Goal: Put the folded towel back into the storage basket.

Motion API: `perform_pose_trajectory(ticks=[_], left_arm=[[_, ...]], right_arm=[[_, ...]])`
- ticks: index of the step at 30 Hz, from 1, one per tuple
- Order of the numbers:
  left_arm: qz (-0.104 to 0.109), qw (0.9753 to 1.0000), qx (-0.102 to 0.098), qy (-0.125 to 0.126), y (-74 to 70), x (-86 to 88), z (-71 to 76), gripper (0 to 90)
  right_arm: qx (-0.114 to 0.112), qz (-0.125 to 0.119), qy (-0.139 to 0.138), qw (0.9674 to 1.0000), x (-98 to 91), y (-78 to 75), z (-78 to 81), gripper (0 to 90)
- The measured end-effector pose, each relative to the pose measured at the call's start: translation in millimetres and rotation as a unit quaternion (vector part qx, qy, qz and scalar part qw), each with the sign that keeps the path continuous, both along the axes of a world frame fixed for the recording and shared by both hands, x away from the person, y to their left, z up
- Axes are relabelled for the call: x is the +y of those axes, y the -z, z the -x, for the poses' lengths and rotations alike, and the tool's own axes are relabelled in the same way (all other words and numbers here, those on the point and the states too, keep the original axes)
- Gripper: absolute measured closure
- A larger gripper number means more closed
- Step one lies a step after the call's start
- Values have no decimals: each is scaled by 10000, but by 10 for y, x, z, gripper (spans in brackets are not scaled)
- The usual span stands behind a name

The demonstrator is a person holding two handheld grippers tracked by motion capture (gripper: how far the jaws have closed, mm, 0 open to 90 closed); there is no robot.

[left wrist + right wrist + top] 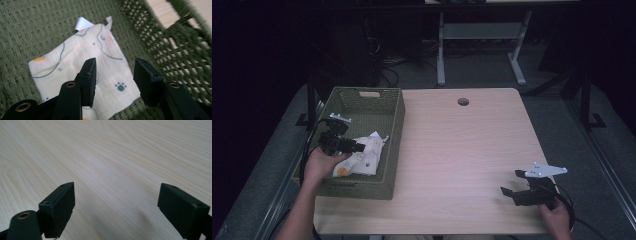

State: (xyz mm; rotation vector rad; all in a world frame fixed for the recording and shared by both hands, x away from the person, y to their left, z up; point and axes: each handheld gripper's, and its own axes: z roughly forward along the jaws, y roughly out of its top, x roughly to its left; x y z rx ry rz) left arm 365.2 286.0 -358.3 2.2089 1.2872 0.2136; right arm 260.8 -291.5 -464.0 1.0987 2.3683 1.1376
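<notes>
Cloth: pale yellow printed fabric square lying flat in the green woven plastic basket, just beneath the left fingers.
Left gripper: fingers apart, nothing clamped.
Right gripper: fingers wide apart over the light wooden worktop.

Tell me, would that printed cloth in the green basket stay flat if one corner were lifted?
Probably not. The cloth looks thin and soft, with a curled corner, so it would likely droop. It seems light, and may catch on the basket weave when pushed.
</notes>
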Motion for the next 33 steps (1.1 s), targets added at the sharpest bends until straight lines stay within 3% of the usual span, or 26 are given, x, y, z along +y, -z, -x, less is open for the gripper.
perform_pose_trajectory(ticks=[1,3,6,7,8,9,10,11,13,14,15,16,18,19,21,22,24,26,27,28,32,33], left_arm=[[148,9999,-44,0,-3,18,35,543],[234,9997,-50,9,-6,31,52,543],[664,9977,-93,-70,-15,72,98,543],[664,9977,-93,-70,-15,72,98,543],[945,9954,-91,-94,-27,106,113,542],[1091,9939,-102,-113,-30,120,119,542],[1091,9939,-102,-113,-30,120,119,542],[1416,9898,-83,-119,-31,160,126,541],[1682,9857,-26,-120,-21,191,133,530],[1863,9825,17,-50,-8,210,130,517],[1986,9801,43,26,3,217,133,506],[1986,9801,43,26,3,217,133,500],[2295,9732,78,145,24,249,138,483],[2381,9711,50,161,23,257,143,482],[2411,9703,44,178,19,262,146,480],[2488,9682,44,256,12,267,150,478],[2503,9678,33,281,4,263,155,480],[2595,9651,-1,365,-21,251,168,480],[2580,9655,-20,363,-30,244,172,485],[2494,9678,-30,346,-40,228,178,494],[2401,9699,-57,395,-64,184,208,495],[2416,9693,-52,442,-68,179,215,495]], right_arm=[[4,-62,-16,10000,5,0,-2,137],[-11,-49,-3,10000,8,-4,-1,138],[12,-42,0,10000,16,-1,-2,137],[12,-42,0,10000,16,-1,-2,137],[37,-29,8,10000,22,0,-1,138],[11,-19,-10,10000,22,1,-3,138],[7,-23,-12,10000,21,0,-2,137],[3,-27,0,10000,19,-1,-1,137],[0,-30,17,10000,15,-2,-4,137],[5,-34,20,10000,15,-2,-5,137],[8,-32,26,10000,17,-1,-5,137],[8,-32,26,10000,17,-1,-5,137],[6,-24,30,10000,23,-2,-8,138],[-1,-19,27,10000,24,-2,-11,138],[-11,-16,23,10000,26,-1,-13,137],[-11,-19,20,10000,29,-2,-12,137],[-10,-18,13,10000,32,-1,-13,137],[-15,-4,22,10000,33,-5,-11,137],[-23,-5,22,10000,32,-7,-12,137],[-28,-7,29,10000,32,-8,-11,137],[-16,6,24,10000,38,-9,-5,137],[-25,8,20,10000,38,-11,-3,138]])
